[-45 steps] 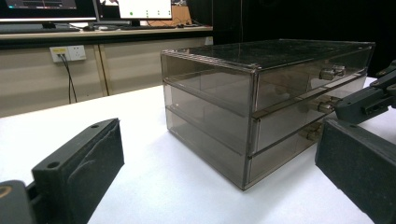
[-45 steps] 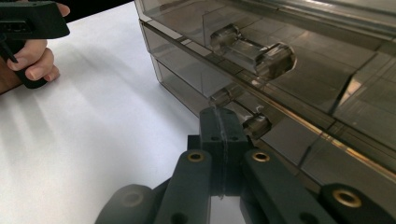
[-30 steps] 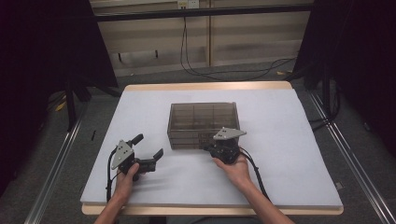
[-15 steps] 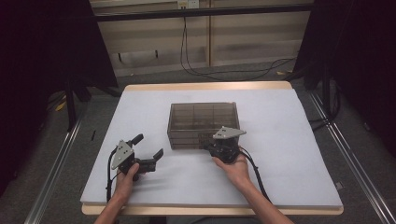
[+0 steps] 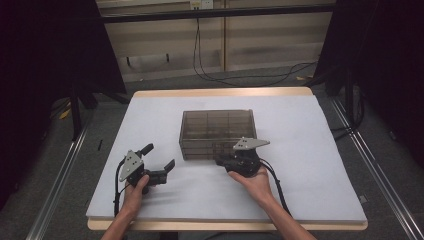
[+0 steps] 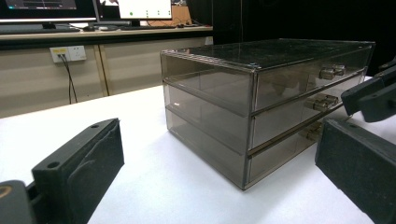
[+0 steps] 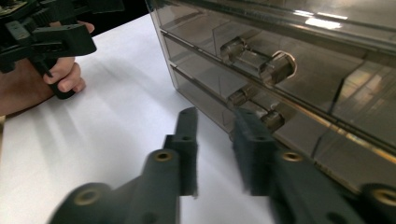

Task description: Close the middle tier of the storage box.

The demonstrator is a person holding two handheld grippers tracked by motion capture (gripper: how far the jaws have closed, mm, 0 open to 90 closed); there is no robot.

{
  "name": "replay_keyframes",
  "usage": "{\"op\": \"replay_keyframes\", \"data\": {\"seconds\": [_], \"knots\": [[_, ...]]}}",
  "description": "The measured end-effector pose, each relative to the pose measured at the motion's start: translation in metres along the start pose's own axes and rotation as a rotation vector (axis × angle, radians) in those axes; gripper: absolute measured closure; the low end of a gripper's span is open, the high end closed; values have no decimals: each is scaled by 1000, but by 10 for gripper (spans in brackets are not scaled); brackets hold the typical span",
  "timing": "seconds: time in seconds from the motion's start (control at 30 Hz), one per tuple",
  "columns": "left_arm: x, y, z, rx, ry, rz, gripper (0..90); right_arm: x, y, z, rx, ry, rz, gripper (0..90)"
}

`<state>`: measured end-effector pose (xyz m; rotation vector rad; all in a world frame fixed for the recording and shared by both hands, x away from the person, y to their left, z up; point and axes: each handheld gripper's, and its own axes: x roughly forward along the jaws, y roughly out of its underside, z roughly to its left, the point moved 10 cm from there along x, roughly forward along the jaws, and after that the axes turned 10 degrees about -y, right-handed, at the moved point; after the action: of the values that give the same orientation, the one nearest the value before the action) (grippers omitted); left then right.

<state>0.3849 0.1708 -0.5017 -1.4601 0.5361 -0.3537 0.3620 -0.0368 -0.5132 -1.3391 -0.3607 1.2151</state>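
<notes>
A smoky see-through box of three drawers (image 5: 217,132) stands mid-table, all drawers closed, knobs facing the person. My right gripper (image 5: 223,160) sits low at the box's front. In the right gripper view its jaws (image 7: 215,119) stand a little apart with nothing between them, tips close to the bottom drawer's knob (image 7: 274,120), which lies just right of the right fingertip (image 7: 245,122). My left gripper (image 5: 159,156) rests on the table left of the box, open wide. In the left gripper view it (image 6: 217,140) faces the box's corner (image 6: 252,116) from a distance.
The white table (image 5: 310,145) has free room on all sides of the box. Its wooden edge (image 5: 220,92) runs along the far side. Cables lie on the floor behind. A metal rail (image 5: 370,165) flanks the right side.
</notes>
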Motion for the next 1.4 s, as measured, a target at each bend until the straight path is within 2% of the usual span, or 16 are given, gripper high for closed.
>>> {"op": "replay_keyframes", "data": {"seconds": [0.17, 0.33, 0.57, 0.73, 1.2, 1.4], "knots": [[0, 0, 0, -5, 0, 1, 11, -7, 6, 3, -9, 3, 17, 547], [0, 0, 0, -4, 0, 1, 11, -18, 4, 5, -22, 29, 10, 440], [0, 0, 0, -6, 2, 0, 11, -33, 4, 5, -19, 40, 4, 336], [0, 0, 0, -2, -1, 0, 11, -45, 9, 3, 11, 56, -4, 268], [0, 0, 0, 5, 1, 5, 11, -84, 13, -6, 37, 102, -26, 189], [0, 0, 0, 5, 2, 6, 11, -106, 14, -10, 51, 131, -49, 166]]}}
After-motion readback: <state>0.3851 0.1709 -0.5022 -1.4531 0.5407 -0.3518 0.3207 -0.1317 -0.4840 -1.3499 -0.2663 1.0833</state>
